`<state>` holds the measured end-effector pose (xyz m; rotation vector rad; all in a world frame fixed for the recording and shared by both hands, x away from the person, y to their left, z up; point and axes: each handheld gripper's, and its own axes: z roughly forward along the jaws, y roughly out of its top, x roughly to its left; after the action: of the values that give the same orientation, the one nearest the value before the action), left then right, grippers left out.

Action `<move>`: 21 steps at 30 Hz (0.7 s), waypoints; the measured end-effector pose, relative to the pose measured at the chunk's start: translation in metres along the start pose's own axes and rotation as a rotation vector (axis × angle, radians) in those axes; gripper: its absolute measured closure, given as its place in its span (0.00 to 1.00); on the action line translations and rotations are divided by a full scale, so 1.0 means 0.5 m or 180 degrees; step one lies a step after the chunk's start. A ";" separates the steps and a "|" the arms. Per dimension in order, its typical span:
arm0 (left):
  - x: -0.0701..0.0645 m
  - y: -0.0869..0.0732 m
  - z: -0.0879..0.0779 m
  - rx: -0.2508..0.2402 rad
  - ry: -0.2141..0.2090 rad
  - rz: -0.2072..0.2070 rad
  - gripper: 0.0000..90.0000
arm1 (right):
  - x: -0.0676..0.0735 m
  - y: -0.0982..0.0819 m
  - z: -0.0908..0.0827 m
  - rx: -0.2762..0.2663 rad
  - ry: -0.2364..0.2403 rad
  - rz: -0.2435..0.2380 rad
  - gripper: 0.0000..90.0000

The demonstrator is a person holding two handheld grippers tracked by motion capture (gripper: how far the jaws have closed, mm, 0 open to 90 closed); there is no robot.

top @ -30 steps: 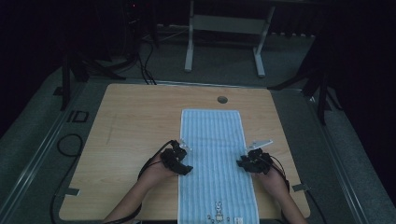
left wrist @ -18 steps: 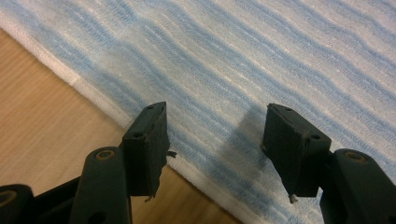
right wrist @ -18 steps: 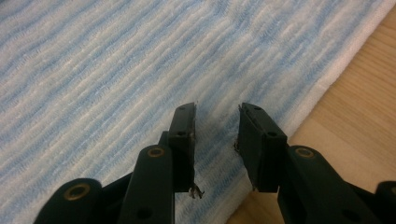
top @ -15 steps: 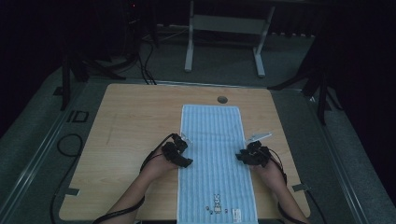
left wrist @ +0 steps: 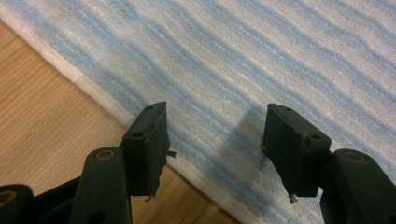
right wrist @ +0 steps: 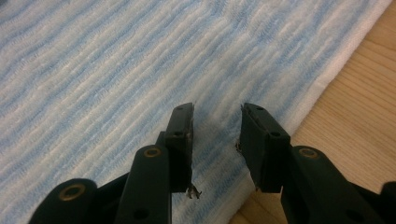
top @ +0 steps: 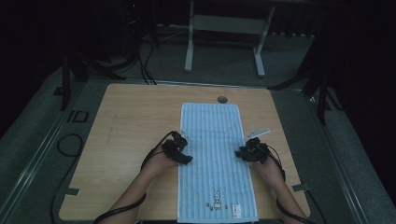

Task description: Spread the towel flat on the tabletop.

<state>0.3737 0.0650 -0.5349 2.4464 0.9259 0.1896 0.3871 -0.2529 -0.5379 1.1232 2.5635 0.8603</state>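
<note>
The blue-striped towel (top: pixel 215 163) lies flat, long axis running away from the person, and the left gripper (left wrist: pixel 215 140) and right gripper (right wrist: pixel 217 140) poise at opposite long edges, jaws parted, gripping nothing, the right's just widening.

The high view is dim, its surroundings nearly black, while both gripper views are evenly lit and sharp.
</note>
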 end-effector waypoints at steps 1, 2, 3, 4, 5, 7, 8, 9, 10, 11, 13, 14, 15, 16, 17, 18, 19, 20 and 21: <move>0.000 0.001 -0.001 0.0007 -0.0011 -0.0014 0.44 | -0.001 0.001 0.000 0.0014 0.0010 -0.0001 0.70; -0.002 0.001 -0.002 0.0016 0.0006 -0.0020 0.44 | 0.000 0.002 0.000 0.0021 0.0007 0.0001 0.70; -0.003 0.001 -0.004 0.0016 0.0043 -0.0005 0.44 | 0.000 0.002 -0.001 0.0017 -0.0010 -0.0026 0.70; -0.003 0.000 -0.007 -0.0013 0.0089 0.0012 0.44 | 0.000 0.002 -0.003 0.0001 -0.0022 -0.0046 0.70; -0.004 -0.001 -0.010 -0.0056 0.0148 0.0001 0.44 | -0.002 0.002 -0.006 -0.0024 -0.0028 -0.0036 0.69; 0.001 -0.005 -0.018 -0.0138 0.0202 -0.0060 0.44 | -0.010 0.001 -0.011 -0.0046 -0.0049 0.0002 0.69; 0.006 -0.007 -0.020 -0.0165 0.0217 -0.0107 0.44 | -0.016 0.002 -0.013 -0.0050 -0.0067 0.0011 0.68; 0.012 -0.008 -0.022 -0.0173 0.0237 -0.0145 0.44 | -0.021 0.002 -0.014 -0.0043 -0.0084 0.0031 0.68; 0.018 -0.009 -0.023 -0.0166 0.0252 -0.0169 0.44 | -0.026 0.003 -0.016 -0.0030 -0.0103 0.0052 0.68; 0.024 -0.010 -0.025 -0.0167 0.0260 -0.0206 0.44 | -0.031 0.005 -0.018 -0.0021 -0.0117 0.0059 0.67; 0.034 -0.009 -0.027 -0.0193 0.0270 -0.0252 0.44 | -0.042 0.009 -0.022 -0.0015 -0.0165 0.0073 0.67; 0.038 -0.007 -0.029 -0.0209 0.0286 -0.0276 0.44 | -0.046 0.012 -0.023 -0.0014 -0.0163 0.0101 0.67; 0.044 -0.004 -0.031 -0.0211 0.0281 -0.0306 0.44 | -0.051 0.015 -0.023 -0.0003 -0.0170 0.0108 0.66; 0.049 -0.001 -0.031 -0.0236 0.0284 -0.0356 0.44 | -0.055 0.019 -0.023 0.0003 -0.0184 0.0125 0.66; 0.054 0.003 -0.031 -0.0241 0.0294 -0.0402 0.44 | -0.060 0.023 -0.021 -0.0004 -0.0178 0.0136 0.65; 0.060 0.006 -0.029 -0.0237 0.0305 -0.0429 0.44 | -0.065 0.027 -0.020 0.0000 -0.0166 0.0167 0.65; 0.064 0.009 -0.026 -0.0242 0.0312 -0.0468 0.44 | -0.069 0.031 -0.018 0.0005 -0.0167 0.0219 0.64; 0.070 0.012 -0.024 -0.0234 0.0335 -0.0485 0.44 | -0.073 0.035 -0.016 0.0005 -0.0175 0.0241 0.63; 0.074 0.015 -0.021 -0.0224 0.0359 -0.0513 0.44 | -0.077 0.040 -0.014 0.0020 -0.0186 0.0274 0.63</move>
<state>0.4029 0.0885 -0.5237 2.3036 1.1402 0.3003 0.4227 -0.2731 -0.5222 1.2500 2.4886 0.8261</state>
